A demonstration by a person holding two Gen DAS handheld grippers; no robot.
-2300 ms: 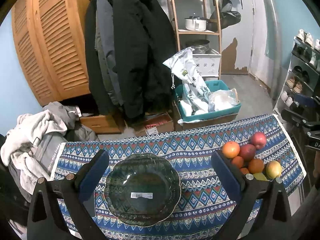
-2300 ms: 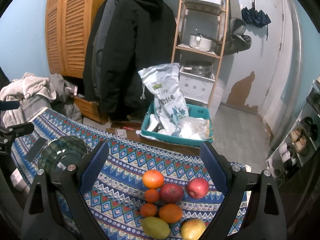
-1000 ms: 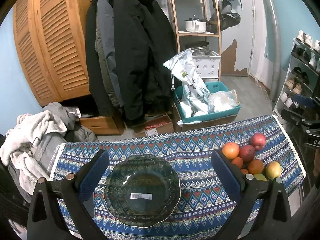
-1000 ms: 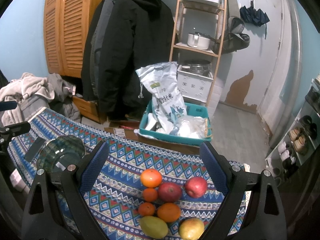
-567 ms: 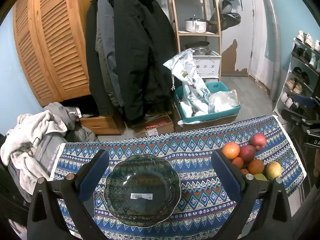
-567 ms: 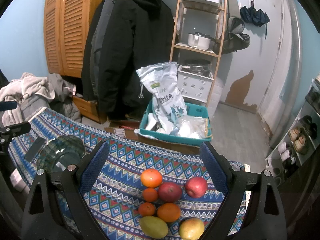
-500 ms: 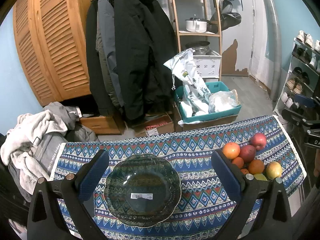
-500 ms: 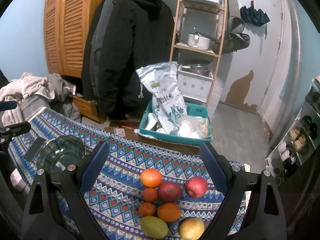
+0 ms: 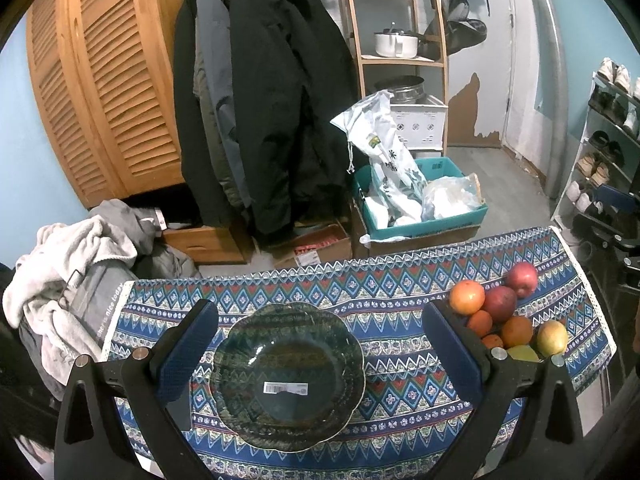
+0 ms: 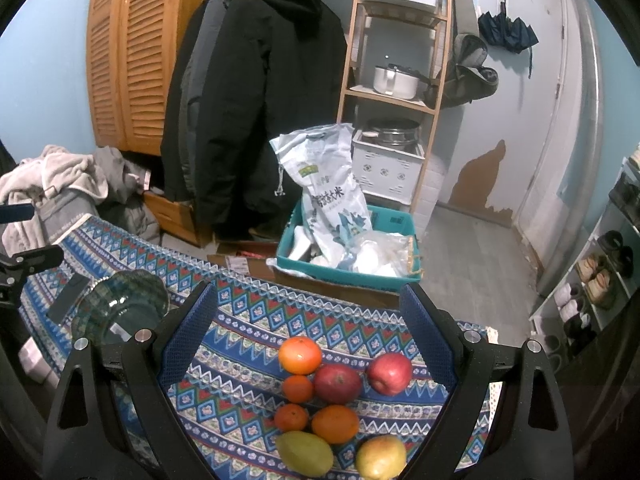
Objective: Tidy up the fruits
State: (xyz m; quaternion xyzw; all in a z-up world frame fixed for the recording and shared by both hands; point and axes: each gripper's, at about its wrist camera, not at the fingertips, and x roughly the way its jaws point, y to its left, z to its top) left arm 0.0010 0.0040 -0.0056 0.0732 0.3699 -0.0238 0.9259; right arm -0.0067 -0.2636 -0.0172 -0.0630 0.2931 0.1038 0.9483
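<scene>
Left gripper (image 9: pixel 320 344): jaws spread wide, nothing between the pads, fingers (image 9: pixel 188 344) at 8 and 4 o'clock of frame, pointing forward and down. Right gripper (image 10: pixel 308 332): same wide spread, empty, blue-padded fingers (image 10: pixel 426 330) at 8 and 4 o'clock, held level, tilted down.

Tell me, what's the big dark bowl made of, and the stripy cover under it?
The bowl looks like dark green glass: the tablecloth's pattern shows faintly through it, its scalloped rim glints, and a barcode sticker sits inside. It might be glazed ceramic instead. The tablecloth looks like woven fabric, matte, with a lacy white edge.
</scene>
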